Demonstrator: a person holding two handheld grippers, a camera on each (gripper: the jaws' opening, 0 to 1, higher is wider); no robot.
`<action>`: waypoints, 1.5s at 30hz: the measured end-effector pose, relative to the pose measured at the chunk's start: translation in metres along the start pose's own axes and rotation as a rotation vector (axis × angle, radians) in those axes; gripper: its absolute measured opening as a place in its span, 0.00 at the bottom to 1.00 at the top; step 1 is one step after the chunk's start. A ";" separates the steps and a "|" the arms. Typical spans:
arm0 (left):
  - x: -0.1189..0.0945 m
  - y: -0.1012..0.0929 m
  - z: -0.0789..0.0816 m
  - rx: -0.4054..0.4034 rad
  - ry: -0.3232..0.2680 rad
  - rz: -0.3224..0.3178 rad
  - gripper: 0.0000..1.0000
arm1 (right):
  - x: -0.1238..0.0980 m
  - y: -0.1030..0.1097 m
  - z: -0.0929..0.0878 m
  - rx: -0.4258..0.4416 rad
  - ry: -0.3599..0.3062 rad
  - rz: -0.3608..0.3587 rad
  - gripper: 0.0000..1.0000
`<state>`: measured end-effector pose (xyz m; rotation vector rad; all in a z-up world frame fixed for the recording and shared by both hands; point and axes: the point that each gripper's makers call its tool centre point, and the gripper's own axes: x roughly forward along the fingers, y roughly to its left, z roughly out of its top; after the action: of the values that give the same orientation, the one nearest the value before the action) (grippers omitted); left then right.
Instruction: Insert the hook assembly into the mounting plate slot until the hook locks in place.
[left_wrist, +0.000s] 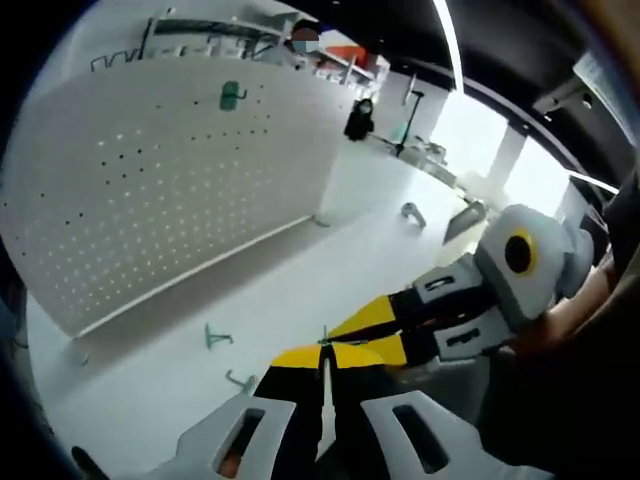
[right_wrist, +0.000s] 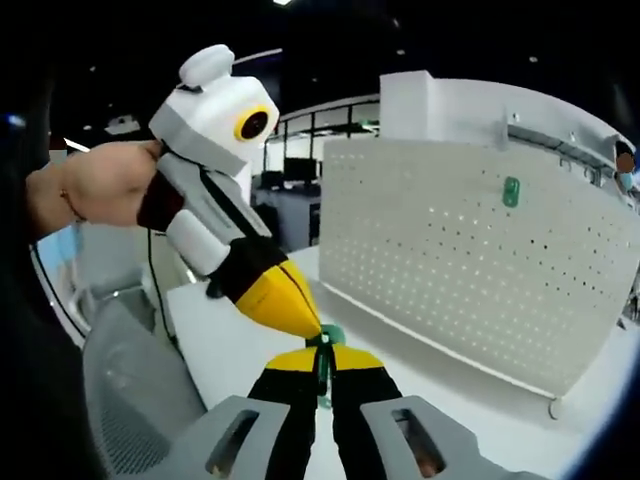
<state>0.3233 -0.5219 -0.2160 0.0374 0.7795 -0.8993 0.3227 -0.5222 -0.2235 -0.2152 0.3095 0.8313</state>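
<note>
While both grippers meet in mid-air in front of the pegboard, we log the following.

Landmark: white pegboard (left_wrist: 170, 190), standing upright on the white table (left_wrist: 330, 260); every place below is given from it.

Hook in hand: a small green hook (right_wrist: 327, 345) sits at the tips where the two grippers meet, out in front of the pegboard and well apart from its face.

Left gripper (left_wrist: 325, 365): jaws pressed together; in the left gripper view a sliver of green shows at the tips, but we cannot tell whether this gripper holds the hook or only touches it.

Right gripper (right_wrist: 322, 375): jaws pinched on the green hook, the green piece running down between its yellow tips in the right gripper view.

Hook already mounted: one green hook on the board (left_wrist: 232, 95), high on the pegboard face.

Spare hooks: two green hooks (left_wrist: 218, 337) lie on the table at the pegboard's foot, on the near side.

Grey piece: a small grey hook-like part (left_wrist: 413, 213) lies on the table beyond the pegboard's far end.

Person: a hand (right_wrist: 100, 185) grips the left gripper's body.

Step, our judgement: hook picked up and being steadied or re-gripped between the two tools; insertion not yet begun.

Next move, our judgement: one gripper must let go, then the other carries the hook to the pegboard, lines its prongs up with a free slot and pushes until it seats.
</note>
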 end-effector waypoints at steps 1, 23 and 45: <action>0.000 0.000 0.000 -0.005 -0.002 0.000 0.01 | 0.000 0.000 0.000 0.000 -0.001 -0.001 0.01; -0.010 -0.001 0.006 0.059 -0.159 -0.062 0.05 | -0.004 -0.006 0.010 0.111 -0.014 0.018 0.00; -0.017 -0.015 -0.002 0.190 -0.254 -0.033 0.66 | -0.015 -0.041 0.024 0.357 -0.052 0.008 0.00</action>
<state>0.3051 -0.5191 -0.2030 0.0762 0.4581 -0.9851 0.3486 -0.5518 -0.1933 0.1403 0.4042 0.7738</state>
